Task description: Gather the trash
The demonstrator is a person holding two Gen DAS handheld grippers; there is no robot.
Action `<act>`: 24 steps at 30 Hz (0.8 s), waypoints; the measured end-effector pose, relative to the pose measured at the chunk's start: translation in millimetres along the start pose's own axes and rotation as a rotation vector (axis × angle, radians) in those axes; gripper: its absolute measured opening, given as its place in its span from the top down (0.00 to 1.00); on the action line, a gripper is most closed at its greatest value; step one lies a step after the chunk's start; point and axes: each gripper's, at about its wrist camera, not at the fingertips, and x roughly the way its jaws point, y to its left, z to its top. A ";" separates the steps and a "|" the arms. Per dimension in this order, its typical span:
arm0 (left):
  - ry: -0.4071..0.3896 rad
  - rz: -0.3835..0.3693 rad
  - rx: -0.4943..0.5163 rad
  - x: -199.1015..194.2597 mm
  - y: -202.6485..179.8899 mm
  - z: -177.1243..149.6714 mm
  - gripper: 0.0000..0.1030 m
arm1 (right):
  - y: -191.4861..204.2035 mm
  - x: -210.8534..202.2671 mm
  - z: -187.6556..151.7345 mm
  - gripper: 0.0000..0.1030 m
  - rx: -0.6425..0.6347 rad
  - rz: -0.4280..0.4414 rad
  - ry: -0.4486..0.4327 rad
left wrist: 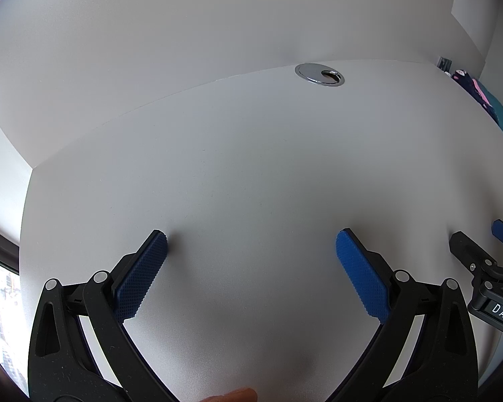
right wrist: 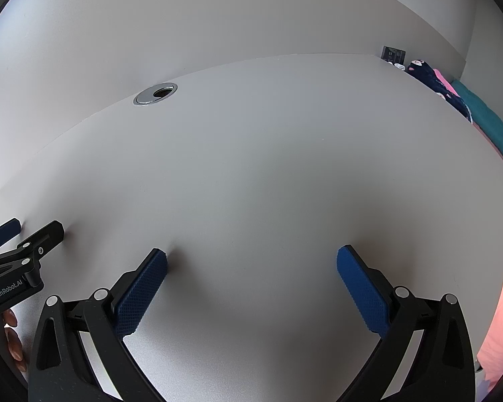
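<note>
No trash shows in either view. My left gripper [left wrist: 251, 239] is open and empty, its blue pads spread wide just above the white desk [left wrist: 251, 167]. My right gripper [right wrist: 251, 258] is open and empty too, low over the same desk [right wrist: 268, 167]. The right gripper also shows at the right edge of the left wrist view [left wrist: 476, 238]. The left gripper shows at the left edge of the right wrist view [right wrist: 37, 231].
A chrome cable grommet [left wrist: 319, 74] sits near the desk's back edge, also in the right wrist view [right wrist: 155, 93]. White walls stand behind. A bed with teal and pink bedding [right wrist: 493, 124] and a dark plush toy [right wrist: 429, 77] lies right of the desk.
</note>
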 end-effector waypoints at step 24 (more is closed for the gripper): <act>0.010 -0.004 -0.004 -0.9 0.5 3.4 0.06 | 0.5 -0.7 0.4 0.02 0.000 0.000 0.001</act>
